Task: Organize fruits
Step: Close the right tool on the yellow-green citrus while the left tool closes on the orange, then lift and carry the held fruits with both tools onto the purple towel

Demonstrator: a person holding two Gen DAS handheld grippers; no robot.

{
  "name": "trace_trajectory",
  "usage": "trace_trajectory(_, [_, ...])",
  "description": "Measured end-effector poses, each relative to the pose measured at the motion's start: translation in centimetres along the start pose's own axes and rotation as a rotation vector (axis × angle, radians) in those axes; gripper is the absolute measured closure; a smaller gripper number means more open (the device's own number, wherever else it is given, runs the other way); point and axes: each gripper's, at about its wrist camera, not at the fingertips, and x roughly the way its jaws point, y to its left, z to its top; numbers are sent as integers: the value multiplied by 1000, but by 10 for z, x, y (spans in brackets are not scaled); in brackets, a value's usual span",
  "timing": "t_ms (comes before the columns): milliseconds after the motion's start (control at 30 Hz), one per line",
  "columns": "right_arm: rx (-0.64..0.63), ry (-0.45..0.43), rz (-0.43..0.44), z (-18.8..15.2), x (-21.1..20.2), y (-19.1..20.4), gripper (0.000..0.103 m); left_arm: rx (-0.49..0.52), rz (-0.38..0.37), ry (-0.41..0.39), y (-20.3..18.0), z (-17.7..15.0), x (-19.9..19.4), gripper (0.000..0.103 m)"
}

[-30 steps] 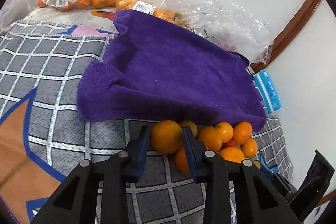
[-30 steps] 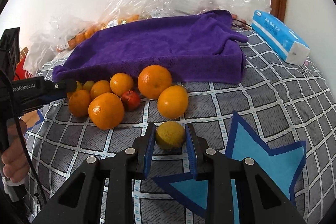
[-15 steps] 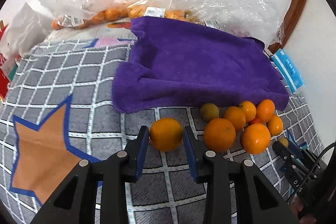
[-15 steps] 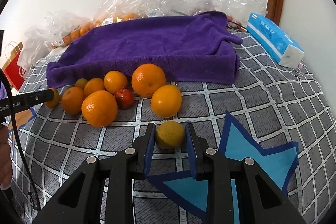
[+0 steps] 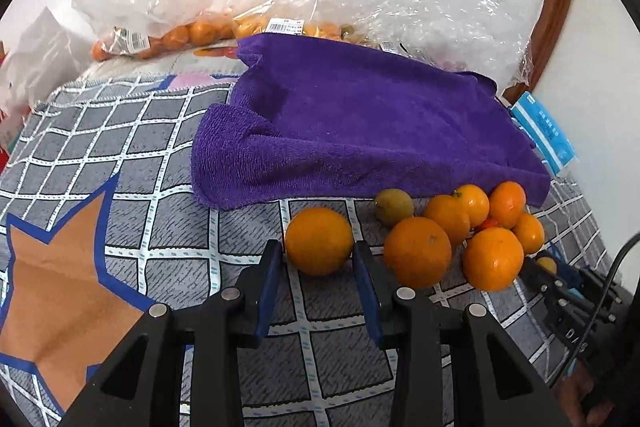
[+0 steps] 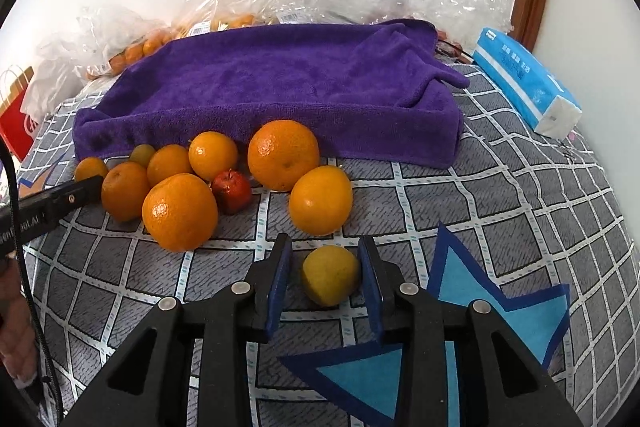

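Note:
A large orange (image 5: 319,241) rests on the checked mat (image 5: 160,147), apart from the pile and to its left. My left gripper (image 5: 317,247) straddles it; its jaws are opening and the pads stand slightly off the peel. A small yellow citrus (image 6: 330,275) lies on the mat between the pads of my right gripper (image 6: 325,241). These jaws are opening too, with a clear gap on the left side. A pile of oranges (image 6: 180,211) with one small red fruit (image 6: 232,190) sits before the purple towel (image 6: 280,79).
Plastic bags of fruit (image 5: 192,35) line the wall behind the towel. A blue tissue pack (image 6: 524,83) lies at the right. A red paper bag (image 6: 16,115) stands far left. A person's hand (image 6: 16,327) holds the other gripper at the left edge.
The left gripper carried the large orange leftward out of the pile, set it on the mat, and its jaws widened. The right jaws have parted from the yellow citrus.

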Motion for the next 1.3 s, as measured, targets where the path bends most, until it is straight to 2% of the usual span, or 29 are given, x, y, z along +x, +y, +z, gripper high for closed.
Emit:
trace_trajectory(333, [-34,-3,-13,0,1,4,69,-51,-38,-9,10,0,-2,70])
trace_trajectory(400, [-28,-5,5,-1,0,2,69,-70,-56,-11,13,0,-2,71])
trace_trajectory(467, [-19,-12,27,-2,-1,0,75,-81,-70,-13,15,0,-2,71])
trace_trajectory(667, [-3,-56,94,-3,-10,-3,75,-107,-141,-45,15,-1,-9,71])
trace_trajectory(867, [29,-106,105,-3,-21,-9,75,-95,-113,-107,12,0,-19,71])
trace_trajectory(1000, [5,-94,91,0,-22,-5,75,-106,-68,-94,13,5,-24,71])
trace_trajectory(1067, [-6,-99,98,5,-26,-4,75,-116,-69,-99,14,10,-30,71])
trace_trajectory(1300, [-26,-190,120,51,-50,2,75,-123,-101,-155,10,50,-58,71])
